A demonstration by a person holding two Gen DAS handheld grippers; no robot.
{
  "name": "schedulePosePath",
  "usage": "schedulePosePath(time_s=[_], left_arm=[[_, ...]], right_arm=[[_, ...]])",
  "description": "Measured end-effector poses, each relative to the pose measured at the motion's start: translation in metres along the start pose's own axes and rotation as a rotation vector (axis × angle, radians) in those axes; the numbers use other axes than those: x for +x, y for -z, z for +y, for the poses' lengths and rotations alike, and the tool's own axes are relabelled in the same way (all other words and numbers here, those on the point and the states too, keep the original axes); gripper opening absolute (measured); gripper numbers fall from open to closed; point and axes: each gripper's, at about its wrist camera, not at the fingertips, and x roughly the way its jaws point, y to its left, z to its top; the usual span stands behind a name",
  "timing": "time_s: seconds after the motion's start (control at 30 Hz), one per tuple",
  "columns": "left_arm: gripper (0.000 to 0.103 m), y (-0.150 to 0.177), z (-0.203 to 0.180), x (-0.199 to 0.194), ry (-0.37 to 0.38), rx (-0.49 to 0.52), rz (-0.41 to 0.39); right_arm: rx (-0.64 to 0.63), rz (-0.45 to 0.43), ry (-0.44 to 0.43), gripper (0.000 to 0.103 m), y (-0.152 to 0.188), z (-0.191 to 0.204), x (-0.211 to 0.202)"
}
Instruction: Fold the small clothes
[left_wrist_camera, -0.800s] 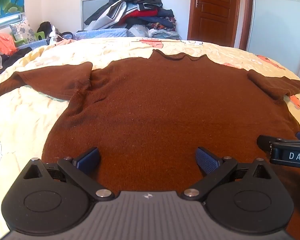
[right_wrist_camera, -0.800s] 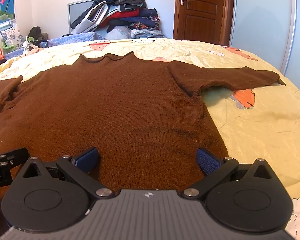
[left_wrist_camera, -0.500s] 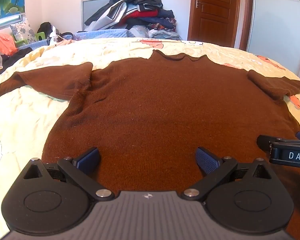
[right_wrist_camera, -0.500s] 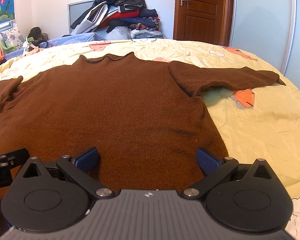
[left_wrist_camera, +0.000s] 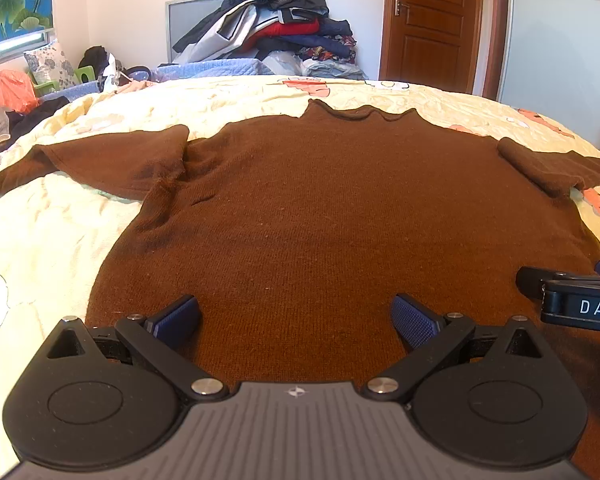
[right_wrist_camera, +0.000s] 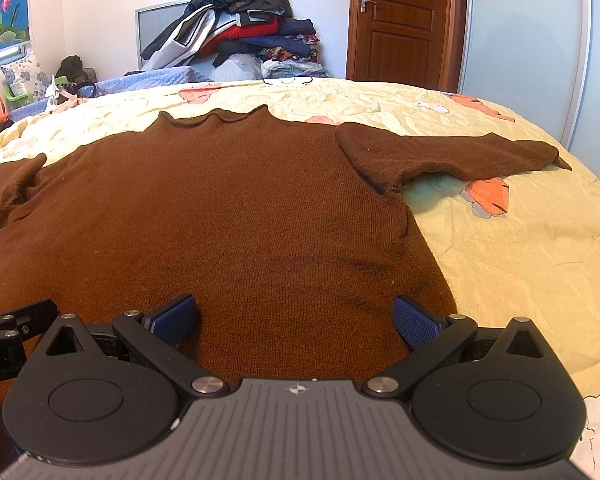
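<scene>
Left to right: poster (left_wrist_camera: 16,0) of lotus leaves on the far left wall, orange bag (left_wrist_camera: 8,90) and loose clutter below it beside the bed (left_wrist_camera: 40,240). Bed has a pale yellow cover with orange cartoon prints. Brown sweater (left_wrist_camera: 320,208) lies flat on the cover, neck toward the far side, hem toward the tools. Left sleeve (left_wrist_camera: 112,160) spread out sideways toward the bed's left edge, slightly bunched at the armpit. Left tool (left_wrist_camera: 296,316) hovers over the hem on the sweater's left half, tilted down, jaws spread wide, blue pads (left_wrist_camera: 176,316) clear of each other, nothing between them but the knit below; can't tell if the pads touch the fabric. Right tool (right_wrist_camera: 296,316) just beside it, over the hem on the sweater's right half, same attitude, jaws equally wide, holding nothing. Each tool's edge shows in the other's view, so they sit near each other. Right sleeve (right_wrist_camera: 452,152) stretched out sideways across the cover, cuff near the bed's right edge, an orange print (right_wrist_camera: 488,196) just under it. Behind the bed: pile of clothes (right_wrist_camera: 240,24) against the wall, then a wooden door (right_wrist_camera: 404,20), shut, then a pale wardrobe panel (right_wrist_camera: 524,28) at far right.
</scene>
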Motion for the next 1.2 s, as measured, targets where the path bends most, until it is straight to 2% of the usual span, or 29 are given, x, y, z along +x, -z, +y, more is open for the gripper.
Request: schedulePosePath(time_s=[1.2], left_arm=[[0.103,0.0000,0.0002,0.0001,0.001,0.000,0.000]], right_arm=[[0.003,0.002,0.007,0.103,-0.0019,0.0064,-0.0018]])
